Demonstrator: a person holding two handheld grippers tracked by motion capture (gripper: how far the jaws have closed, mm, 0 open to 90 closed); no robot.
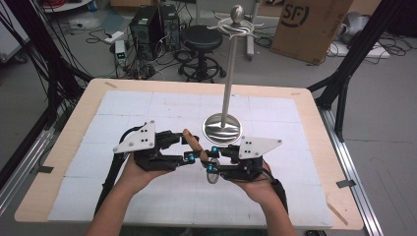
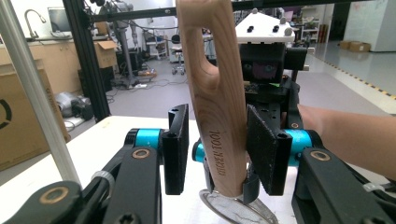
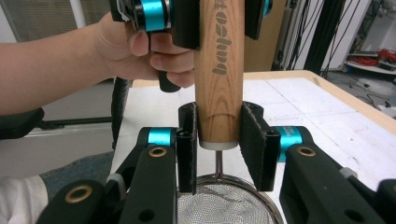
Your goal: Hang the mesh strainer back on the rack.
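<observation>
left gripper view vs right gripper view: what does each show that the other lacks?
Left gripper view: the hanging slot in the handle, the KITCHEN TOOL engraving, the stand pole and a grey plate. Right gripper view: the mesh basket, its metal stem and a hand. Shared: the wooden handle, upright between each view's own tool jaws, over the table.
</observation>
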